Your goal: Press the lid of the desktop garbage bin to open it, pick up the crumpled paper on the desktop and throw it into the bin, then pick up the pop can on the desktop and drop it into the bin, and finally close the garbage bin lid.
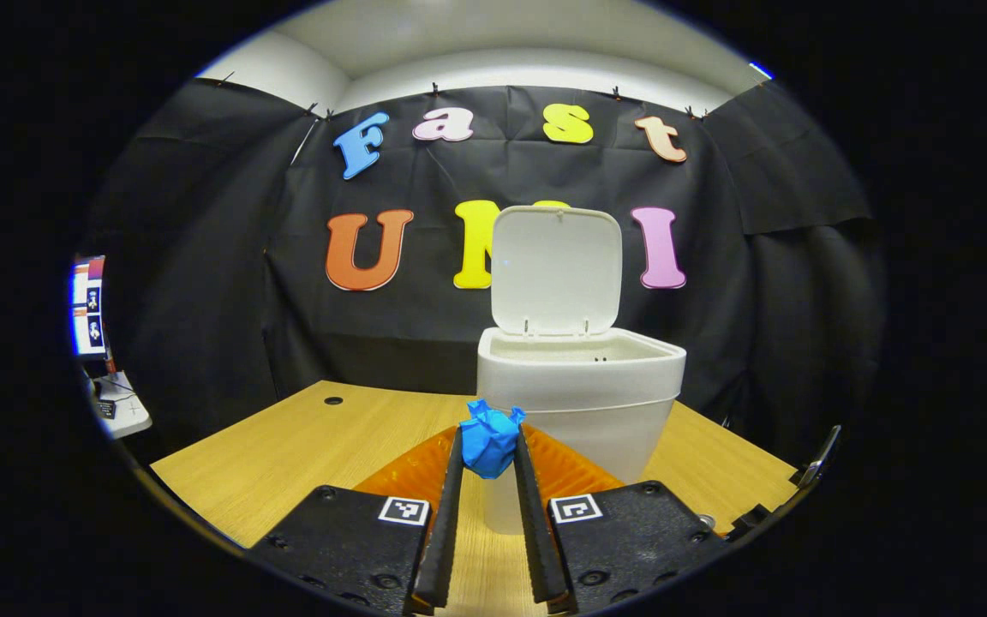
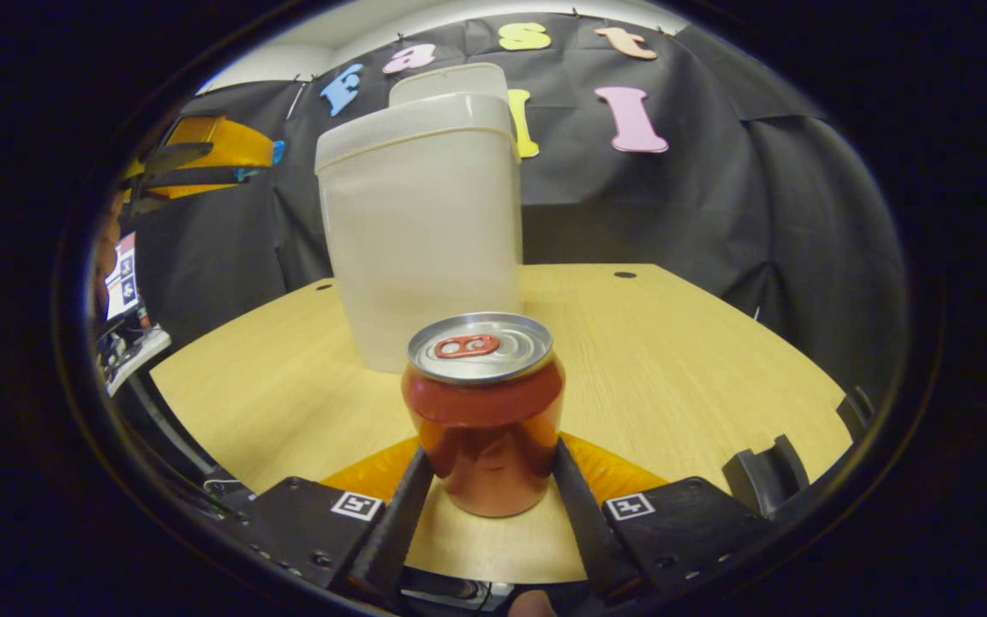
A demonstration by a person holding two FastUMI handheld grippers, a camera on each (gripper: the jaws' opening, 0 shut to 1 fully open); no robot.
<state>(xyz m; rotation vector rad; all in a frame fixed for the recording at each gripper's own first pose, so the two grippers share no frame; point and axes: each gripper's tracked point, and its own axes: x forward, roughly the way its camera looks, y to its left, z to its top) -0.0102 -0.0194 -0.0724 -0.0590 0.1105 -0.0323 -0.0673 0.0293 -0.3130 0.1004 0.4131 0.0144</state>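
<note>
The white garbage bin (image 1: 579, 386) stands on the wooden table (image 1: 288, 446) with its lid (image 1: 555, 270) swung up and open. My left gripper (image 1: 487, 431) is shut on the blue crumpled paper (image 1: 489, 446), held in the air just short of the bin's front wall, below its rim. In the right gripper view the red pop can (image 2: 483, 411) stands upright on the table (image 2: 673, 360) in front of the bin (image 2: 421, 240). My right gripper (image 2: 492, 450) closes on the can, one finger against each side. The left gripper (image 2: 202, 163) hangs high at the left there.
A monitor (image 1: 88, 304) and a white device (image 1: 121, 407) sit beyond the table's left edge. A small dark hole (image 2: 625, 275) marks the table near its back edge. Black cloth walls the booth behind the bin.
</note>
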